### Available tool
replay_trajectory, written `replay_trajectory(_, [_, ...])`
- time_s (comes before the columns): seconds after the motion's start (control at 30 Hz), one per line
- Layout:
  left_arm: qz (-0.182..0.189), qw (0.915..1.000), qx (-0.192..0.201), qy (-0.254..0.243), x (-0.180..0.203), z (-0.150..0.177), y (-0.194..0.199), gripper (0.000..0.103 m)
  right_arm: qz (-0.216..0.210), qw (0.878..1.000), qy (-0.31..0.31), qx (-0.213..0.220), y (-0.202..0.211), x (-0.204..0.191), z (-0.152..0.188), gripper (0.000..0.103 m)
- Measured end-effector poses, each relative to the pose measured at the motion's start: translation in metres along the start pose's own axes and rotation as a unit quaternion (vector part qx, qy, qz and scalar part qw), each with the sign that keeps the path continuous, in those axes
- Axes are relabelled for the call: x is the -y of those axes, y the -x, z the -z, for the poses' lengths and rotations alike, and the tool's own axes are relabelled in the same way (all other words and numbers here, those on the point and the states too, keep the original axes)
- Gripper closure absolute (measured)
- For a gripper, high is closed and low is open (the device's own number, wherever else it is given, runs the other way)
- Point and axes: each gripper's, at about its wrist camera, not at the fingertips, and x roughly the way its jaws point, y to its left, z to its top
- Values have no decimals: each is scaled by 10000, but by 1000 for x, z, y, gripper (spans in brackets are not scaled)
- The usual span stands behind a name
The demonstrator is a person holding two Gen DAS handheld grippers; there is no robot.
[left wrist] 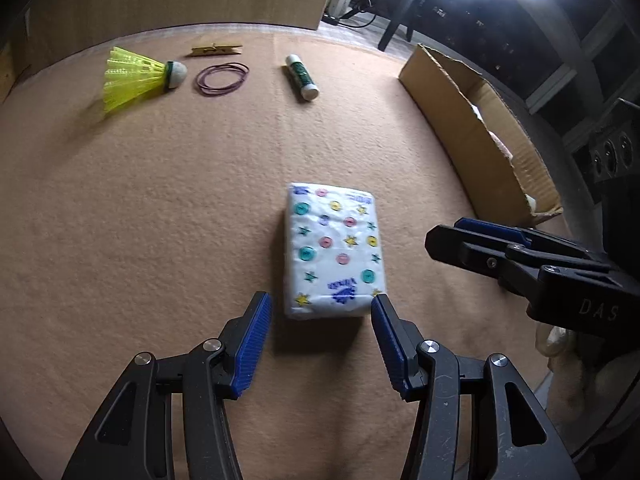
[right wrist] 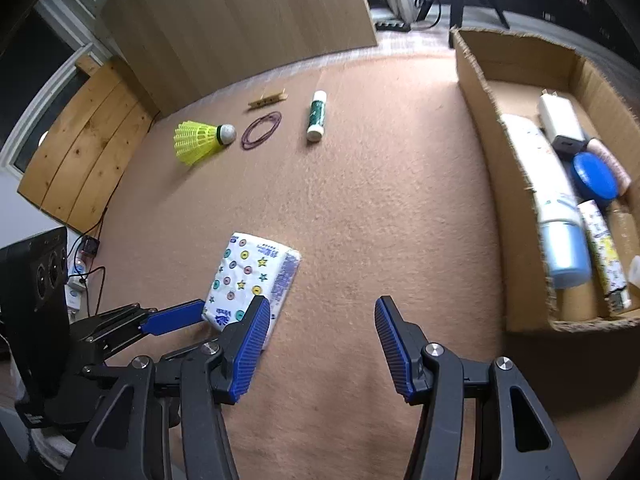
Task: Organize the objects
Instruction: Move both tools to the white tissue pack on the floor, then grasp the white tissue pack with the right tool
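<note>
A white tissue pack (left wrist: 334, 250) with coloured buttons and stars lies on the tan cloth; it also shows in the right wrist view (right wrist: 250, 276). My left gripper (left wrist: 322, 310) is open, its blue pads on either side of the pack's near end, not squeezing it. My right gripper (right wrist: 322, 312) is open and empty over bare cloth, to the right of the pack. At the far side lie a yellow shuttlecock (left wrist: 138, 76), a purple rubber band (left wrist: 222, 78), a wooden clothespin (left wrist: 216, 49) and a glue stick (left wrist: 302, 78).
An open cardboard box (right wrist: 496, 128) stands at the right, holding a blue-capped bottle (right wrist: 556, 216), a blue lid (right wrist: 594, 178), a white charger (right wrist: 558, 120) and other items. A wooden board (right wrist: 240, 20) stands behind the cloth. The right gripper shows in the left view (left wrist: 520, 256).
</note>
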Motion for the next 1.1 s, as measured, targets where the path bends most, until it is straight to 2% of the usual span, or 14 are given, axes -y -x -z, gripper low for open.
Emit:
replay_trajectory(0.47, [202,9998,-28,-91,-9,-6,-4,48,-581,9974,-94,-425,-31,-17,-14,53])
replay_trajectory(0.63, [380,9992,-109,-86,-7,-6,-7,48,-700,9955,-163,-616,-41,-15,-12,62])
replay_trajectory(0.73, [473,9988,-139,-14,-5,-7,-10,53,-773,9945,-125,-693,-44,-16,-11,67])
replay_trajectory(0.93, [422,9990,-140,-71,3,-9,-11,57,-683,9959,60,-595,-39,-21,-13,70])
replay_trajectory(1.1, [421,9989,11,-219,17,-15,3,59,-663,9970,159,-353,-19,-19,-18,70])
